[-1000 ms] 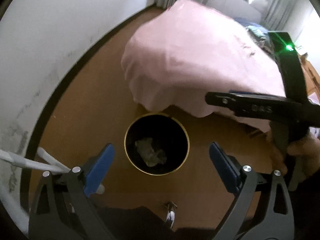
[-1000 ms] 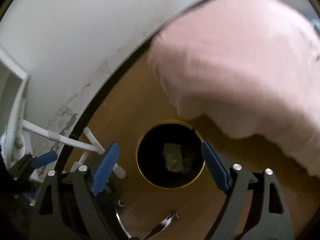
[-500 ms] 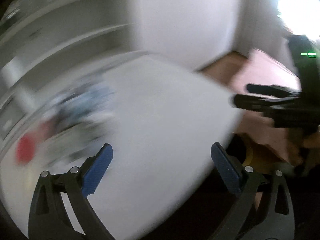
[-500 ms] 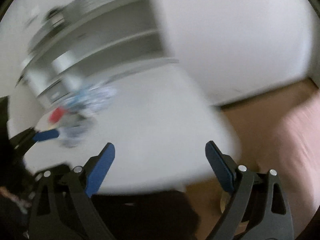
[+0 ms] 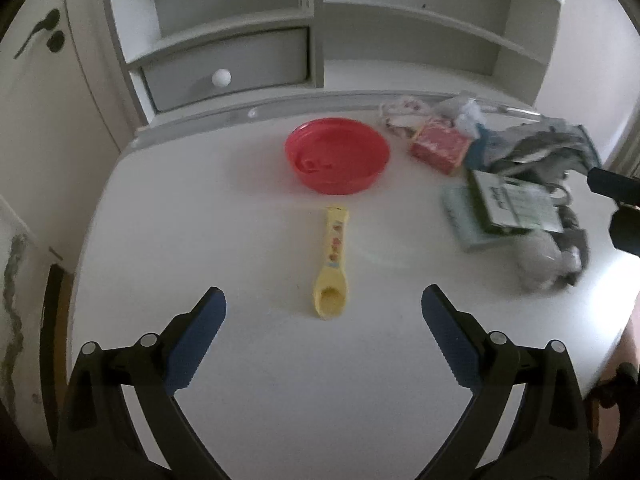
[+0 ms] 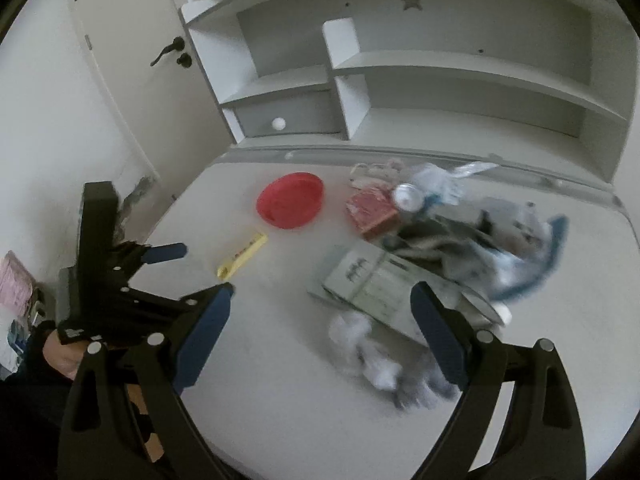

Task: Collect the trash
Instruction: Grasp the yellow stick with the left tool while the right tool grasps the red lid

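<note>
The trash here is mostly a crumpled white wad of tissue (image 6: 366, 354) sitting near the front right part of the white counter (image 5: 248, 380), pretty blurry in both views. In the right wrist view it lies right between that gripper's fingers and a bit ahead of them. Just behind it, touching or overlapping, there's a pale green booklet or flat box (image 6: 370, 280) with printed text I can't read, and behind that a heap of grey and blue cloth (image 6: 516, 236). Further back in the pile: a small red carton (image 5: 440, 148), a shiny can top (image 6: 408, 197) and some crinkled clear plastic (image 6: 444, 184), all bunched together near the back edge.

Off to the left of the clutter, well apart from it, a red bowl (image 5: 338, 156) sits toward the back of the counter, and a yellow plastic spoon (image 5: 332, 268) lies in front of it, scoop end toward the camera.

The right gripper (image 6: 322, 324) hangs above the counter with its blue-padded fingers (image 6: 204, 332) spread wide, holding nothing. The left gripper (image 5: 324, 320) is the same deal, wide open and empty, lined up over the spoon. A hand (image 6: 60, 354) grips its handle in the right wrist view.

Behind the counter is a white shelf unit (image 6: 460, 64) with a grey drawer (image 5: 228, 64) and a round white knob, plus a door (image 6: 124, 40) with a black handle to the left.
</note>
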